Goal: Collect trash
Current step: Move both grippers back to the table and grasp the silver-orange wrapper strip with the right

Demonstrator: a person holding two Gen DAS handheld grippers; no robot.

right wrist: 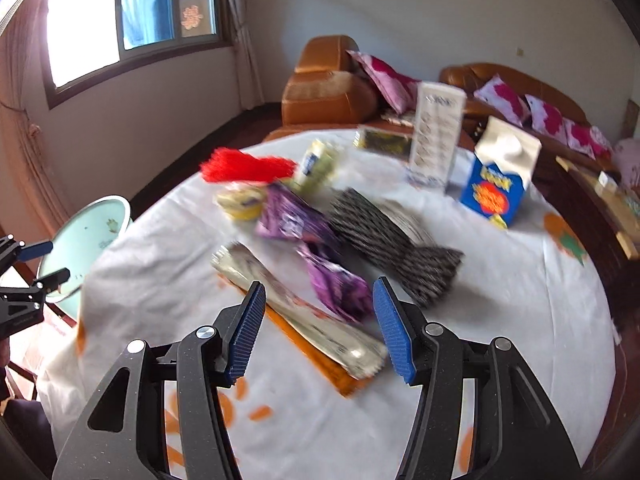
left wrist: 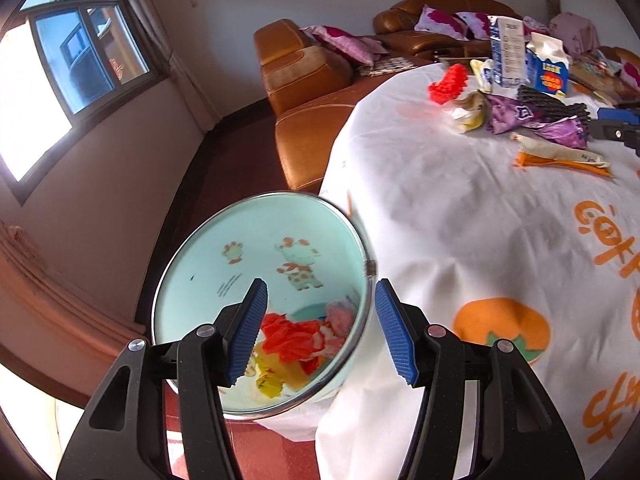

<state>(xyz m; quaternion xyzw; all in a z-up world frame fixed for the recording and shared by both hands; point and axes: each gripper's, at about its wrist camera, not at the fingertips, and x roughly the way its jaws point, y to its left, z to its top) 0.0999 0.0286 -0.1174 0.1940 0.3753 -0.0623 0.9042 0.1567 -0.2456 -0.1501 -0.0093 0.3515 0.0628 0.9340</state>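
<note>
Hovering half-open and empty: left claw [left wrist: 320, 330] over bin [left wrist: 192, 264], right claw [right wrist: 320, 330] above silver wrapper [right wrist: 296, 316]. Risk: pinching the neighbouring purple wrapper [right wrist: 338, 286] or the counter [right wrist: 500, 320] cloth.

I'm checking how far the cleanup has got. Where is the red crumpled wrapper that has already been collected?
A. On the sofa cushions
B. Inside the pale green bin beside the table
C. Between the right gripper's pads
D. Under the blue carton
B: the left wrist view shows the red crumpled wrapper lying at the bottom of the pale green bin, among other scraps.
</note>
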